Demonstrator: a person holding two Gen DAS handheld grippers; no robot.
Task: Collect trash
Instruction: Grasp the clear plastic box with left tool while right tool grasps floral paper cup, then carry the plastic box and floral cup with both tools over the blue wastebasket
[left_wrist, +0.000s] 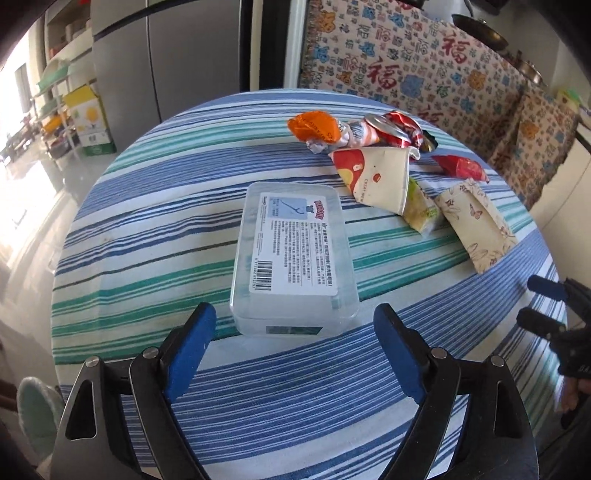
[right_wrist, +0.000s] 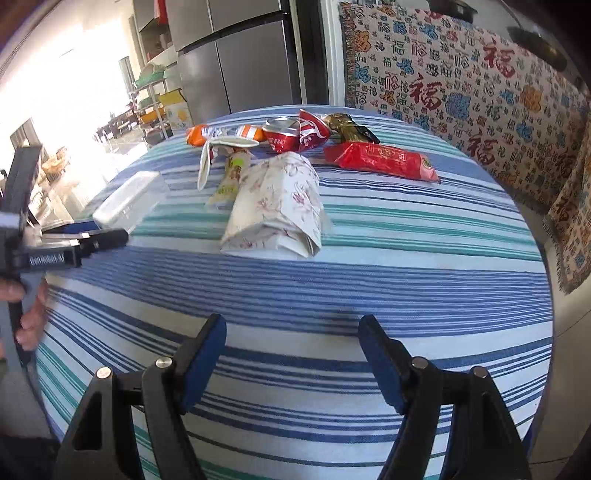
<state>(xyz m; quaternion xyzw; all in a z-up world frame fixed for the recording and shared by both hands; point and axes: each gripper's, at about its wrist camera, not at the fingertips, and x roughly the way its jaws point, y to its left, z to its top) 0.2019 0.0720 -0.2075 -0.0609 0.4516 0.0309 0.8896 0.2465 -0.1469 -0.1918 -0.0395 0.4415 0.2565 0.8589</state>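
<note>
Left claw (left_wrist: 293, 332) wide open, empty, before clear box (left_wrist: 293, 254) | right claw (right_wrist: 291, 345) wide open, empty | trash pile (right_wrist: 295, 147) far side of tabletop (right_wrist: 369, 277)

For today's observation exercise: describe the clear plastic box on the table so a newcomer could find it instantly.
Start at the round table with the striped cloth. The trash lies along its far side; nearer, alone, just ahead of the open left tool, lies the clear plastic box. Unlike the crumpled wrappers, it is rigid, rectangular and see-through, with a white printed label and barcode on top.
</note>
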